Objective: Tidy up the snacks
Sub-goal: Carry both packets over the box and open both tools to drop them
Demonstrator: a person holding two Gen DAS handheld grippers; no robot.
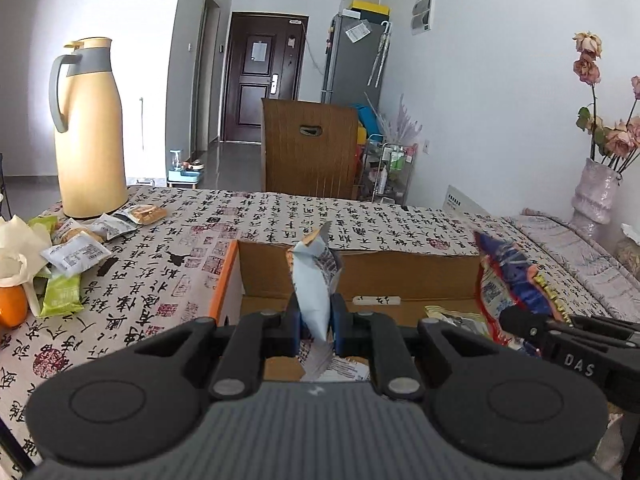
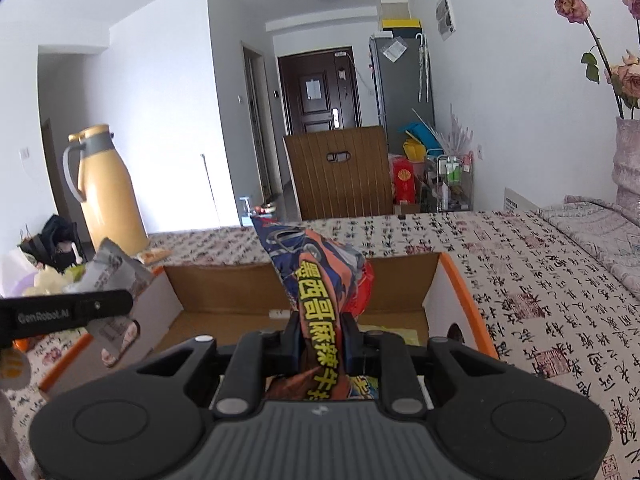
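Left wrist view: desk (image 1: 280,216) under a calligraphy-print cloth, open carton (image 1: 400,276) in the middle with an orange left edge. Room behind: dark door (image 1: 262,80), wooden chair back (image 1: 308,148), grey fridge (image 1: 352,60), wire rack (image 1: 390,168). Yellow thermos (image 1: 88,128) stands far left on the desk, with a loose pile of snack packs (image 1: 76,252) in front of it and an orange (image 1: 12,308) at the edge. Vase (image 1: 596,192) with dried roses on the right. Left gripper (image 1: 314,320) fingers clamped on the lower end of a pale blue pack (image 1: 314,280), which stands upright over the carton's near side. The right gripper (image 1: 520,322) shows side-on at right, with a red-blue bag (image 1: 508,276) rising from it.

Right wrist view: same desk, carton (image 2: 224,288) seen with an orange right edge (image 2: 468,300) too. Only here: red gift box (image 2: 404,180) on the floor by the chair, black bag (image 2: 56,240) far left. The pile is mostly hidden. Right gripper (image 2: 320,340) fingers clamped on the red-blue bag (image 2: 320,280), the bag sticking up and forward over the carton. Left gripper (image 2: 120,304) enters from the left with the pale blue pack (image 2: 116,272), held over the carton's left wall.
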